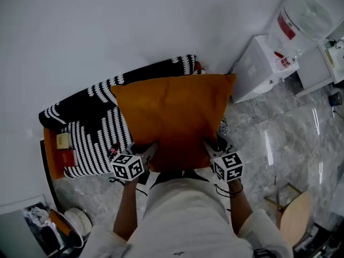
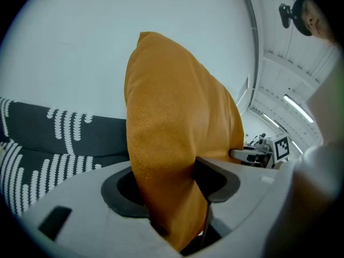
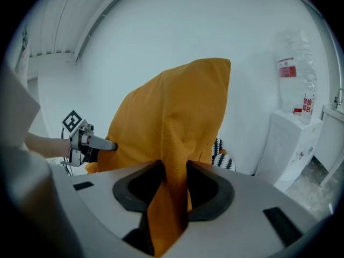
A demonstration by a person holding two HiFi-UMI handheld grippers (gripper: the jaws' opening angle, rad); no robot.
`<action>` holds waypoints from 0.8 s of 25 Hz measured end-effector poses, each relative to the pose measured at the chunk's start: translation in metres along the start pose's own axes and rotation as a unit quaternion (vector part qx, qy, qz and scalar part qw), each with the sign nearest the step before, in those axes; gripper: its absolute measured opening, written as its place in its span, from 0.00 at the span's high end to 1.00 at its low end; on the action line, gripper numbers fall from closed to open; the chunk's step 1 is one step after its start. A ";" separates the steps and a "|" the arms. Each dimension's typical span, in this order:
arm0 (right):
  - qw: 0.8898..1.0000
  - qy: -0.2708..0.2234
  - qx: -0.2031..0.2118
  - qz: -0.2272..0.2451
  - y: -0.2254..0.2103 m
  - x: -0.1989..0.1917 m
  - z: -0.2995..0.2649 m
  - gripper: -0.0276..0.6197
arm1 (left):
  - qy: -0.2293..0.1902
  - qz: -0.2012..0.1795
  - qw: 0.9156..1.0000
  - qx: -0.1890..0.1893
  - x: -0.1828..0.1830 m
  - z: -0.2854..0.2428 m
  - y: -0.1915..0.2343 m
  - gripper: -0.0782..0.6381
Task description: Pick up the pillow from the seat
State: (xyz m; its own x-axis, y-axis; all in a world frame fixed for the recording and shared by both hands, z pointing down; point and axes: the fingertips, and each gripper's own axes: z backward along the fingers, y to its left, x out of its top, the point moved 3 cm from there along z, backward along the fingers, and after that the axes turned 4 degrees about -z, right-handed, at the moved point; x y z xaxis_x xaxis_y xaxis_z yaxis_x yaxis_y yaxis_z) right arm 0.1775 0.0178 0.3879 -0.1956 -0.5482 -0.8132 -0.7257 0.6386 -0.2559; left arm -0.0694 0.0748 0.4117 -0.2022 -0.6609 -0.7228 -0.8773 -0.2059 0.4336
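Observation:
An orange pillow (image 1: 174, 120) hangs lifted above the seat, held by its two near corners. My left gripper (image 1: 144, 156) is shut on the left near corner, and the orange pillow (image 2: 172, 144) fills the gap between its jaws. My right gripper (image 1: 210, 147) is shut on the right near corner; the pillow (image 3: 172, 144) is pinched into a narrow fold there. The seat (image 1: 86, 117) under it wears a black-and-white patterned cover and stands against the white wall. The other gripper shows beyond the pillow in each gripper view.
A white water dispenser (image 1: 269, 63) with a clear bottle (image 1: 303, 15) stands to the right against the wall. An orange side table (image 1: 59, 149) with small items sits left of the seat. A round wooden stool (image 1: 295, 216) is at the lower right on the marble floor.

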 end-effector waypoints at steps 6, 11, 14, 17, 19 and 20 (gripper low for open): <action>0.999 -0.008 0.038 0.022 0.011 -0.010 0.035 0.73 | -0.033 0.028 0.998 0.040 -0.030 0.034 -0.034 0.52; 0.996 -0.007 0.078 0.040 0.033 -0.012 0.038 0.73 | -0.054 0.038 0.995 0.078 -0.044 0.072 -0.045 0.53; 0.994 -0.010 0.097 0.049 0.048 -0.006 0.040 0.73 | -0.068 0.037 0.992 0.098 -0.043 0.095 -0.048 0.53; 0.992 -0.020 0.111 0.058 0.063 0.005 0.043 0.73 | -0.085 0.034 0.989 0.114 -0.038 0.115 -0.051 0.53; 0.990 -0.033 0.116 0.070 0.070 0.013 0.045 0.73 | -0.094 0.032 0.987 0.123 -0.033 0.126 -0.053 0.53; 0.989 -0.040 0.117 0.076 0.073 0.018 0.047 0.73 | -0.099 0.030 0.987 0.126 -0.030 0.130 -0.055 0.53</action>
State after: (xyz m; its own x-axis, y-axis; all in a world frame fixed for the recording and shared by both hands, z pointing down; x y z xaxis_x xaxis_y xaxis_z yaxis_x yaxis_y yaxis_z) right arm 0.1521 0.0801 0.3303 -0.2316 -0.3970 -0.8881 -0.5177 0.8232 -0.2330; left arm -0.0719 0.2002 0.3395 -0.3165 -0.5077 -0.8013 -0.9365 0.0325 0.3493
